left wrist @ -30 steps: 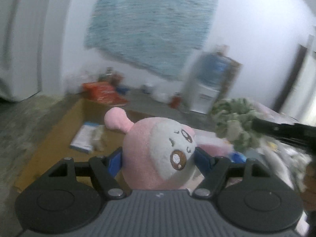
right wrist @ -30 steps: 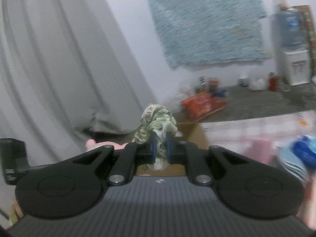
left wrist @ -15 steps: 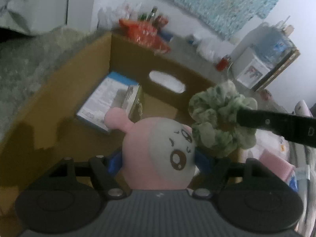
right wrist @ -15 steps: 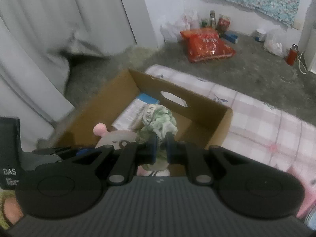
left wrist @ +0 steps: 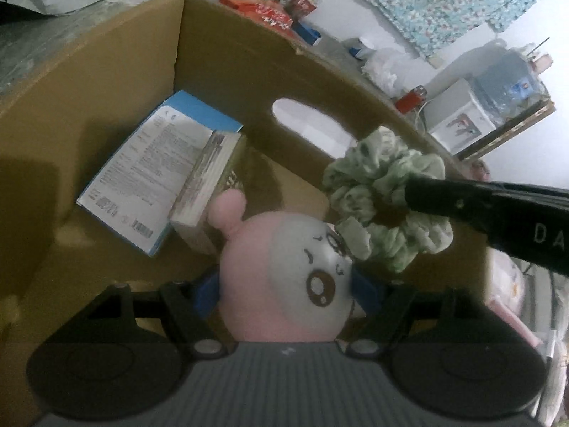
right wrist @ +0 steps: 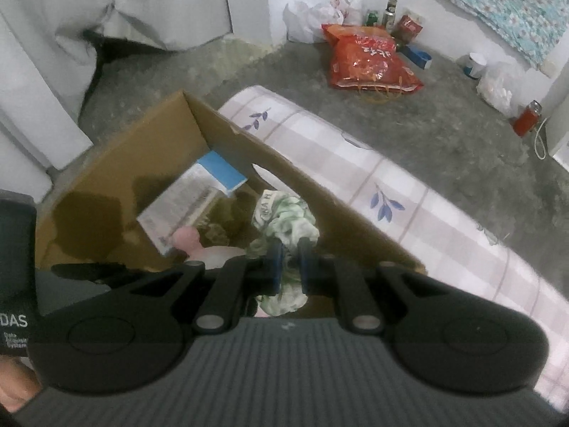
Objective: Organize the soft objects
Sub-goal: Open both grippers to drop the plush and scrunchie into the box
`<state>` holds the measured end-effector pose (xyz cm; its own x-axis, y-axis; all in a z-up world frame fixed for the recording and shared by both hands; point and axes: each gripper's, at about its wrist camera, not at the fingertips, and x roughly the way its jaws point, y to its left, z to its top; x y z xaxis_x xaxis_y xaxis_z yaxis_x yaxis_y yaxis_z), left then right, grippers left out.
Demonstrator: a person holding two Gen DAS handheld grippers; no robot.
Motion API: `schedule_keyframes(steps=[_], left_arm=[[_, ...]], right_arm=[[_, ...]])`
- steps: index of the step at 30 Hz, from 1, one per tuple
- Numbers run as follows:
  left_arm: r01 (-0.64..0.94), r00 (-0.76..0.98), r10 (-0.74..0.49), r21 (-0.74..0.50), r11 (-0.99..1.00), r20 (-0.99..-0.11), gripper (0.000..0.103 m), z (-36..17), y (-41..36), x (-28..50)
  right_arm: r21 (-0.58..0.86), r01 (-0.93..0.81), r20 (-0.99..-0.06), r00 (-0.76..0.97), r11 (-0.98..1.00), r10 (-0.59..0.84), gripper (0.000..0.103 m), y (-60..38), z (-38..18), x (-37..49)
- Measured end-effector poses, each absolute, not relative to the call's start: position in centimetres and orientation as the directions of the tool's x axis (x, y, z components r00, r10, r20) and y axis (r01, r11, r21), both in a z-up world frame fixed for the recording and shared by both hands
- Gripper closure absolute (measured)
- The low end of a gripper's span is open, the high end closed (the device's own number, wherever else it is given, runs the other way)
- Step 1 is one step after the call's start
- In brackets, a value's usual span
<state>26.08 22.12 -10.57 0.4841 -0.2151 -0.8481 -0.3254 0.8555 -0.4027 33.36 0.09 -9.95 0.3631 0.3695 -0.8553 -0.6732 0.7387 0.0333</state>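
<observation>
My left gripper (left wrist: 284, 293) is shut on a pink plush toy (left wrist: 281, 277) with a white face and holds it inside an open cardboard box (left wrist: 106, 71). My right gripper (right wrist: 288, 263) is shut on a green scrunchie (right wrist: 284, 224) and holds it over the box (right wrist: 149, 156), just right of the plush. The scrunchie (left wrist: 387, 203) and the right gripper's black finger (left wrist: 480, 206) show in the left wrist view. The plush's pink ear (right wrist: 186, 240) shows in the right wrist view.
A blue-and-white carton (left wrist: 153, 170) and a second small carton (left wrist: 206, 192) lie in the box. The box sits on a pink checked mattress (right wrist: 391, 195). A red bag (right wrist: 370, 57), bottles and plastic bags stand by the far wall on grey floor.
Both grippers have tilted down and moved into the box with their loads. The view went from the wall to the box interior, and the box is closer now.
</observation>
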Motion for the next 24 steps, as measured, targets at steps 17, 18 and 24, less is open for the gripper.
schedule_keyframes(steps=[17,18,24], left_arm=[[-0.325,0.508,-0.208,-0.410,0.852,-0.836,0.017,-8.7,22.0,26.5],[-0.326,0.515,-0.202,-0.408,0.853,-0.833,0.017,-8.4,22.0,26.4],[-0.321,0.540,-0.189,-0.408,0.855,-0.820,0.017,-7.5,22.0,25.7]], right_arm=[[-0.058,-0.681,-0.829,0.440,0.730,0.345,0.086,-0.6,-9.9,34.1],[-0.057,-0.677,-0.825,0.446,0.734,0.348,0.086,-0.8,-9.6,34.1],[-0.025,-0.653,-0.801,0.466,0.757,0.375,0.086,-1.9,-8.4,33.8]])
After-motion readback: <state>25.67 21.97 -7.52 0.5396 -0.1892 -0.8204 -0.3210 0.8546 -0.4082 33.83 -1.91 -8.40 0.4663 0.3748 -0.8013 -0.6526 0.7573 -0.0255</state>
